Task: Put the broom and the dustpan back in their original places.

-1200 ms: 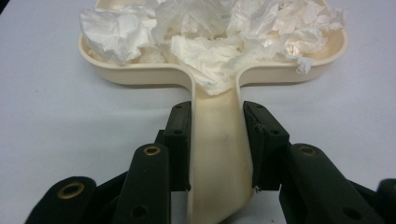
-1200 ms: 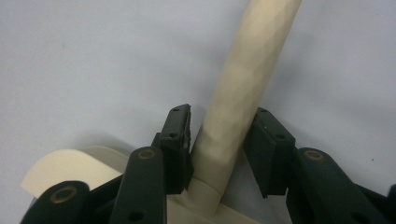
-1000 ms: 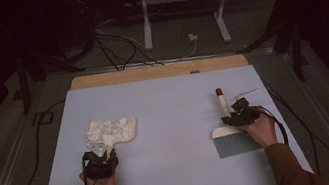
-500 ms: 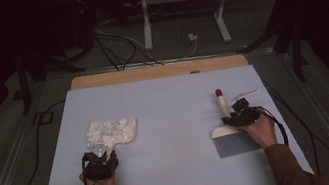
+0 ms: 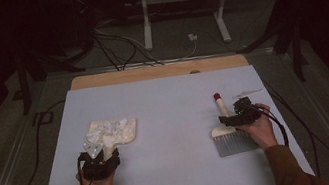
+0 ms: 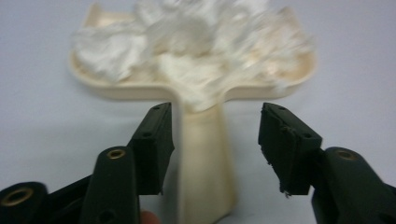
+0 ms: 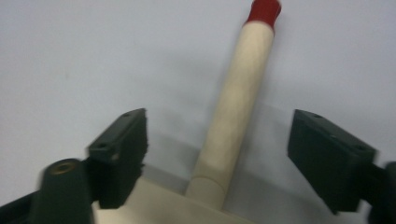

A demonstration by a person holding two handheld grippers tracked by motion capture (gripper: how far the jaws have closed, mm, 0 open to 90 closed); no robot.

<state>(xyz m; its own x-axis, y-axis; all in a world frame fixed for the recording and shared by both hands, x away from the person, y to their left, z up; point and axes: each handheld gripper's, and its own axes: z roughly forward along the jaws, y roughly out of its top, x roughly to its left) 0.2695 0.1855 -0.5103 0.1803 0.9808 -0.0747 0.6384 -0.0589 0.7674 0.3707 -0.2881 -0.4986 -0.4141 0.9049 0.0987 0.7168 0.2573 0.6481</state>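
A cream dustpan (image 5: 112, 132) heaped with crumpled white scraps (image 6: 187, 42) lies on the left of the table. My left gripper (image 5: 103, 152) straddles the dustpan's handle (image 6: 205, 163); its jaws have just been opening, and my left gripper (image 6: 215, 140) stands open with the handle between them, the right pad well clear of it. On the right lies a brush (image 5: 229, 129) with grey bristles and a cream, red-tipped handle (image 7: 238, 93). My right gripper (image 5: 233, 117) sits over that handle; its jaws have just been opening too, and my right gripper (image 7: 217, 149) is open, both pads off the handle.
The pale blue table top (image 5: 168, 97) has a wooden strip (image 5: 159, 70) along its far edge. A thin white item (image 5: 246, 93) lies beyond the brush. Cables (image 5: 115, 50) and a metal stand (image 5: 180, 14) are on the floor behind the table.
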